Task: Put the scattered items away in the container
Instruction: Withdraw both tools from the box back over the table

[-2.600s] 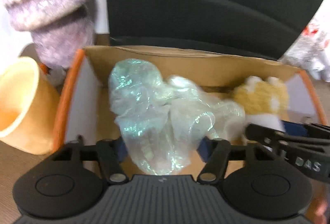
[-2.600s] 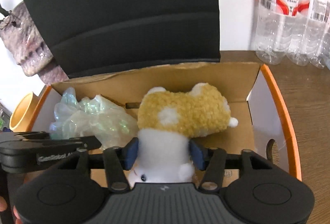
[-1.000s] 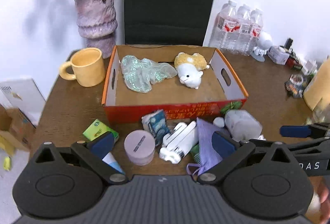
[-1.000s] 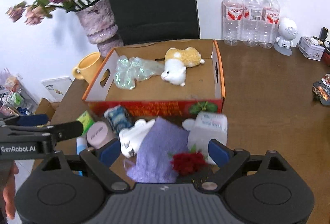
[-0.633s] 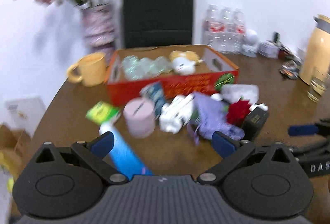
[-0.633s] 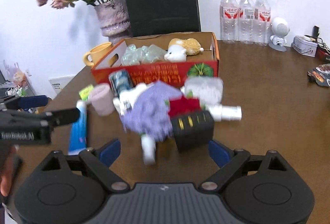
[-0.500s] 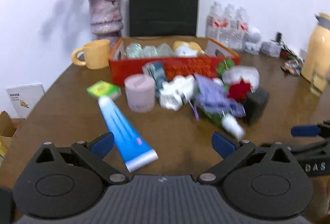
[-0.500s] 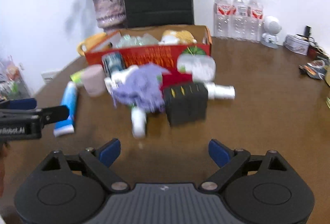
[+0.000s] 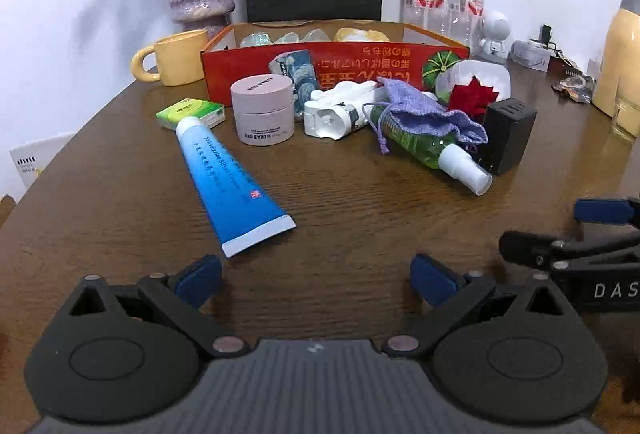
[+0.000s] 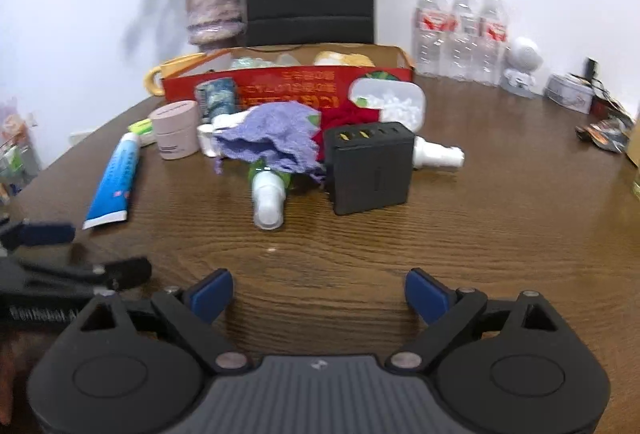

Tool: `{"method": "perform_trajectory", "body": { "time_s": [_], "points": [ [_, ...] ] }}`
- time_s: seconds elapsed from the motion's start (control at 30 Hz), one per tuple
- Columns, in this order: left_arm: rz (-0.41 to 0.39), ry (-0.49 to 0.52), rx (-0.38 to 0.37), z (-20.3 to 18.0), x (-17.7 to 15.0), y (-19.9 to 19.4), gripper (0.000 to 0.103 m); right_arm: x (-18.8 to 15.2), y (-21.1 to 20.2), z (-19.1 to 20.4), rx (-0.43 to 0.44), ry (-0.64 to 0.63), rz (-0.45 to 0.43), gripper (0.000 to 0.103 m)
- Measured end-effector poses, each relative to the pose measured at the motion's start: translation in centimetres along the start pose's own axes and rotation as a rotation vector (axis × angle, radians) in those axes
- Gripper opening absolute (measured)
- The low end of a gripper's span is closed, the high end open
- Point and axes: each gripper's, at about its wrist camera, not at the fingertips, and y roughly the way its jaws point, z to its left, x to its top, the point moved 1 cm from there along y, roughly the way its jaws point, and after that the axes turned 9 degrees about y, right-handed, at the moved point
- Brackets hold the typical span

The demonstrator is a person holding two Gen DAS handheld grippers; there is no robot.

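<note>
While the left tongs (image 9: 316, 276) are hovering low over the counter (image 9: 360, 202) with both pads spread wide and nothing between them, the left wrist view is showing the blue tube (image 9: 230, 178) lying straight ahead and slightly to the left. Its long axis is running away from the tongs toward the far left, with the flat crimped end nearest the left pad and the white cap far off, just beside the green packet (image 9: 191, 113). The red box (image 9: 332, 68) is standing beyond the clutter, already holding a crinkled film wrapper and a yellow plush. The pink jar (image 9: 263, 109), the purple pouch (image 9: 420, 112) draped over the green spray bottle (image 9: 432, 150), and the black charger (image 9: 508, 134) are lying between tongs and box.

In the right wrist view, the right tongs (image 10: 318, 294) are likewise gaping and carrying nothing. The spray bottle (image 10: 267, 200) is pointing its white cap almost directly at them, its long axis running straight away, while the charger (image 10: 370, 166) is standing just to its right. The tube (image 10: 116, 180) is lying well off to the left here, so the left tongs are judged the nearer for it, and the right for the bottle or charger.
</note>
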Motion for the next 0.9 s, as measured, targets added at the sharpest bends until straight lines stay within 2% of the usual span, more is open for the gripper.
{"method": "perform_trajectory", "body": {
  "time_s": [0.13,0.9],
  "points": [
    [0.001,-0.005,-0.001,0.15,-0.12,0.05,0.103,0.1,0.51,0.09,-0.044,-0.006,0.009,0.103],
    [0.002,-0.007,0.004,-0.02,-0.07,-0.02,0.103,0.18,0.53,-0.08,-0.046,-0.005,0.009,0.103]
  ]
}}
